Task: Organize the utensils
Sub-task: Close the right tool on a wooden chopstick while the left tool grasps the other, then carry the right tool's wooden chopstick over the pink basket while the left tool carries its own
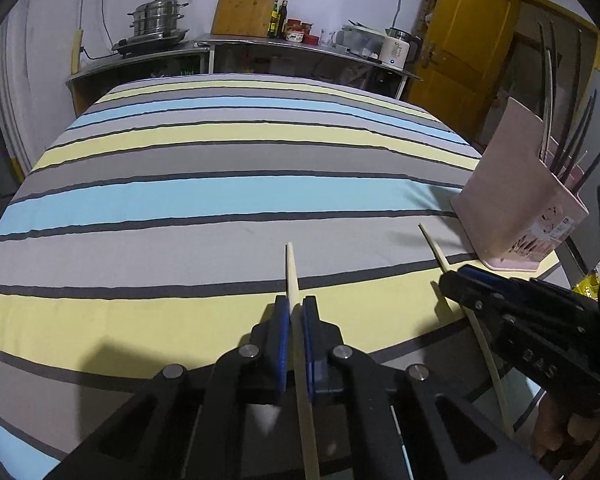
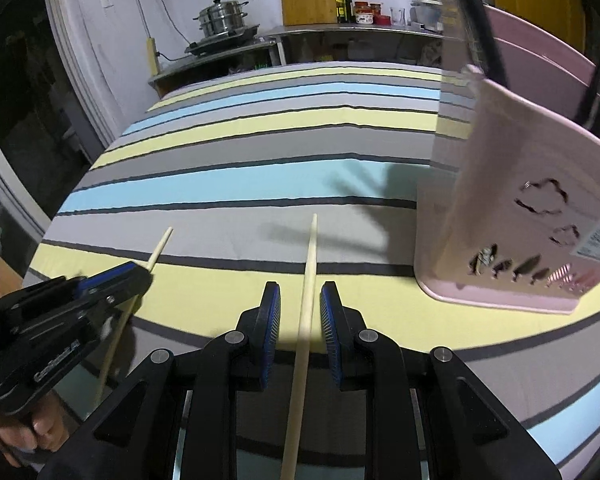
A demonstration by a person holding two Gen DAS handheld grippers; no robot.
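My left gripper (image 1: pixel 296 306) is shut on a pale wooden chopstick (image 1: pixel 291 272), whose thin end pokes out ahead over the striped tablecloth (image 1: pixel 220 200). From the right wrist view the same left gripper (image 2: pixel 140 274) clamps that chopstick (image 2: pixel 162 246). A second pale chopstick (image 2: pixel 310 256) lies between the blue pads of my right gripper (image 2: pixel 300 292), with a gap on each side, so the jaws stand open. The right gripper (image 1: pixel 454 280) also shows over this chopstick (image 1: pixel 432 244). A pink utensil holder (image 2: pixel 520 220) stands to the right with dark chopsticks (image 1: pixel 576 148) in it.
The pink holder (image 1: pixel 512 200) stands near the table's right front corner. Behind the table runs a metal counter (image 1: pixel 260 46) with a steamer pot (image 1: pixel 158 16), a wooden cutting board (image 1: pixel 246 4), bottles and a kettle (image 1: pixel 396 48). A yellow door (image 1: pixel 464 28) is at back right.
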